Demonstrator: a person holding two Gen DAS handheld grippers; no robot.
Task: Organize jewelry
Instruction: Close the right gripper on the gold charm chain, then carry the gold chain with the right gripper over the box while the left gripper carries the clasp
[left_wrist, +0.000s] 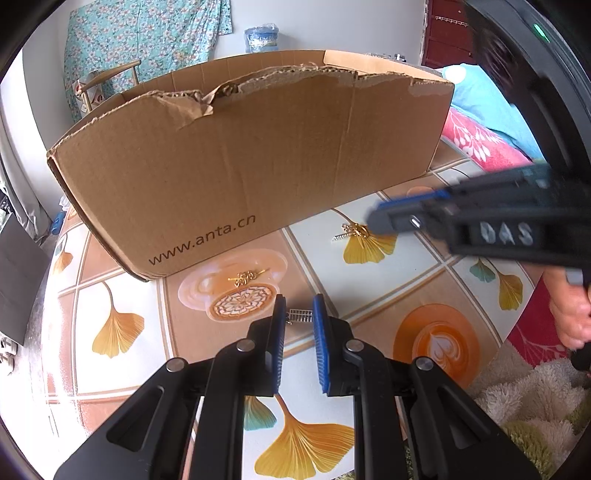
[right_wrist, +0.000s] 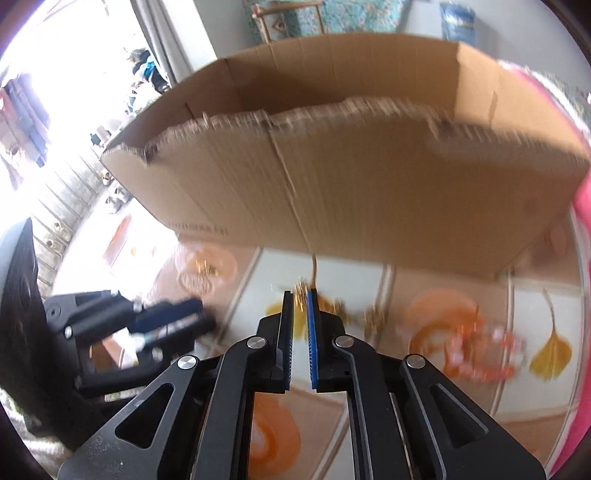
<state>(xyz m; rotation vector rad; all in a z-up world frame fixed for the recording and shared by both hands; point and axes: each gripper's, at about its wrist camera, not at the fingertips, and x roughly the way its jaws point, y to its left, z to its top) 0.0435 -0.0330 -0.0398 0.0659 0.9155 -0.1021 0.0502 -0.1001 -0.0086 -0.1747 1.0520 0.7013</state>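
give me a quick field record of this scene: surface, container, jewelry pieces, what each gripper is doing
surface: tablecloth printed with ginkgo leaves and latte cups
container: open cardboard box, torn top edge, at the back
jewelry: gold piece near the box; gold piece further right; small silver piece
left gripper: narrow gap, silver piece between the fingertips, contact unclear
right gripper: nearly shut at the right gold piece, grip unclear from blur

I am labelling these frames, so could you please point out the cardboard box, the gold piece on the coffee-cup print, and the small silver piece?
cardboard box (left_wrist: 229, 162), left wrist view, its front wall.
gold piece (left_wrist: 246, 277), left wrist view, its tangled middle.
small silver piece (left_wrist: 300, 316), left wrist view, the part showing between the left gripper's fingers.
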